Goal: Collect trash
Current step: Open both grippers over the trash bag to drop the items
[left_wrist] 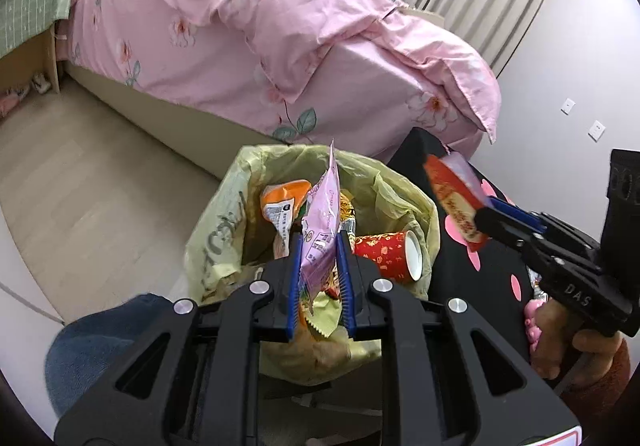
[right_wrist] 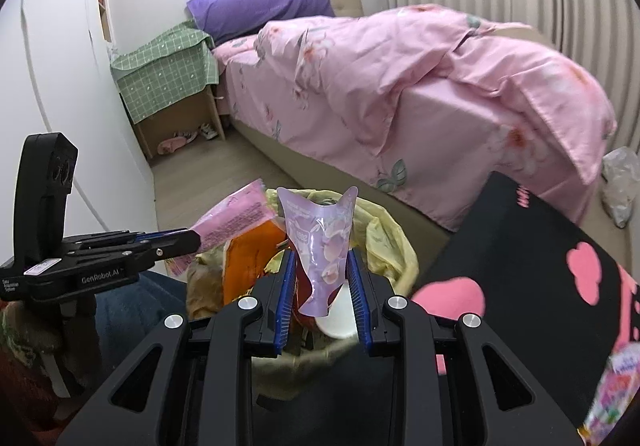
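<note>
Left gripper (left_wrist: 322,250) pinches crinkled pink wrapper (left_wrist: 322,222); right gripper (right_wrist: 322,266) glossy lilac pouch (right_wrist: 320,246).

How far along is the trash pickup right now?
Partly done: the yellow-lined trash bin already holds a red paper cup and an orange wrapper. In hand: the left claw grips a pink snack wrapper and the right claw a lilac pouch, both over the bin. Left: releasing both, plus packets on the black table.
</note>
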